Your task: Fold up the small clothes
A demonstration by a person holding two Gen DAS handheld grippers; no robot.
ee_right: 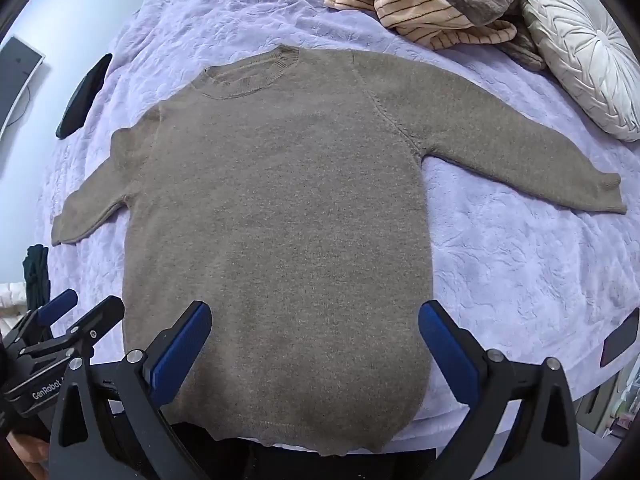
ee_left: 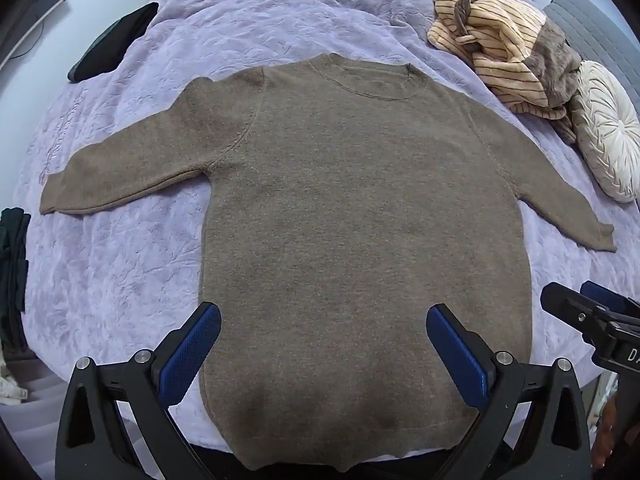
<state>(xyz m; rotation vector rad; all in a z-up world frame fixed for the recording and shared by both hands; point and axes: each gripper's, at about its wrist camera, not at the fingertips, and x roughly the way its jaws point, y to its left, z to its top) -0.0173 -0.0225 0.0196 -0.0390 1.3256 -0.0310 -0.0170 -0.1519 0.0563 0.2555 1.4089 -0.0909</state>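
A brown knit sweater (ee_left: 352,208) lies flat and face up on the lilac bedspread (ee_left: 132,264), both sleeves spread out to the sides, collar away from me. It also shows in the right wrist view (ee_right: 276,216). My left gripper (ee_left: 323,320) is open and empty, hovering over the sweater's lower part near the hem. My right gripper (ee_right: 314,318) is open and empty, also above the lower part near the hem. Each gripper shows at the edge of the other's view: the right gripper (ee_left: 592,312), the left gripper (ee_right: 80,312).
A crumpled striped beige and brown garment (ee_left: 508,48) lies at the far right of the bed, next to a round white cushion (ee_left: 608,128). A dark folded item (ee_left: 116,40) lies at the far left. Dark clothing (ee_left: 14,264) hangs at the left edge.
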